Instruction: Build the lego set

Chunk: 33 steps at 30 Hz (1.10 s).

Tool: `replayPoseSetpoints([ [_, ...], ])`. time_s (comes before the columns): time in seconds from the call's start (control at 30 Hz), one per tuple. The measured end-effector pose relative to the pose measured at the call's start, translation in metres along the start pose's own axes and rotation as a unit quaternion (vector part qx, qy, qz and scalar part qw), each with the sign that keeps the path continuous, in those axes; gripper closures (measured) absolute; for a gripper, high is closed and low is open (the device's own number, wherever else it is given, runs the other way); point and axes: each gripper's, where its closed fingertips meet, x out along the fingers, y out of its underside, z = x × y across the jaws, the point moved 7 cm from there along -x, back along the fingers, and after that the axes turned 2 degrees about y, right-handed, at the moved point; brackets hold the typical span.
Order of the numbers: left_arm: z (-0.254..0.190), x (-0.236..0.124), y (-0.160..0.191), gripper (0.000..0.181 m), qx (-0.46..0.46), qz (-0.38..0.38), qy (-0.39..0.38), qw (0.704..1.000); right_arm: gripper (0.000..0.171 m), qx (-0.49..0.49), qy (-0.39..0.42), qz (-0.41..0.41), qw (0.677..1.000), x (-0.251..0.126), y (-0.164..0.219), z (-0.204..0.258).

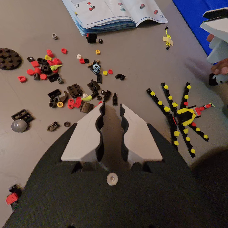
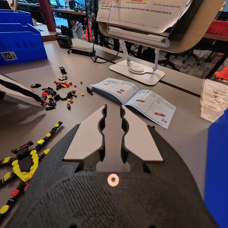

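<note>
Grey bench (image 1: 141, 61) in a workshop, with further tables and chairs behind.

Tongs, two. Left gripper (image 1: 112, 104): jaws apart, nothing between them, tips over the near side of the loose pieces. Right gripper (image 2: 113, 106): jaws apart, empty, aimed toward the booklet.

Spider model (image 1: 182, 116), one, partly built, lying flat on the bench to the right of the loose pieces. Black body edged in yellow. Black legs dotted with yellow studs fan out on both sides; exact leg count cannot be told, since some overlap. A short red piece projects from one end of the body. Body's long axis runs roughly toward the right-hand edge of the bench as seen from the left wrist.

Loose pieces (image 1: 74, 91), one scatter of several dozen, black, red and yellow, mid-bench. Among them: one round black studded plate (image 1: 8, 59), one grey dome (image 1: 19, 125), two pale green claws.

Instruction booklet (image 2: 133, 98), one, open, toward the far edge.

Yellow string with tape (image 1: 167, 39), one, apart from the scatter.

Blue bins (image 2: 18, 40), one stack, far left corner. Document stand (image 2: 137, 72), one, behind the booklet.
</note>
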Motion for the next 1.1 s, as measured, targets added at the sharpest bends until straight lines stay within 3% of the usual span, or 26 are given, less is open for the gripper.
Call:
replayPoseSetpoints([
  [0.03,-0.001,0.003,-0.001,0.162,0.006,0.003,-0.001,1.0,0.152,0.004,-0.001,0.0,1.0,0.0,0.0,0.0],
  [0.3,-0.012,0.021,-0.005,0.175,0.059,0.027,-0.02,0.998,0.151,0.011,-0.004,-0.002,1.0,-0.001,-0.001,-0.002],
  [0.47,-0.034,0.04,-0.028,0.175,0.087,0.036,0.062,0.994,0.151,0.008,0.001,-0.007,1.0,-0.004,-0.005,-0.004],
  [0.63,-0.08,0.075,-0.062,0.175,0.196,0.054,0.186,0.961,0.151,0.007,0.016,-0.021,1.0,-0.014,-0.012,-0.014],
  [0.83,-0.094,0.117,-0.062,0.176,0.236,0.123,0.235,0.935,0.151,0.015,0.022,-0.018,0.999,-0.018,-0.01,-0.023],
  [1.1,-0.09,0.117,-0.06,0.172,0.245,0.126,0.227,0.934,0.15,0.01,0.022,-0.006,1.0,-0.015,-0.005,-0.024],
])
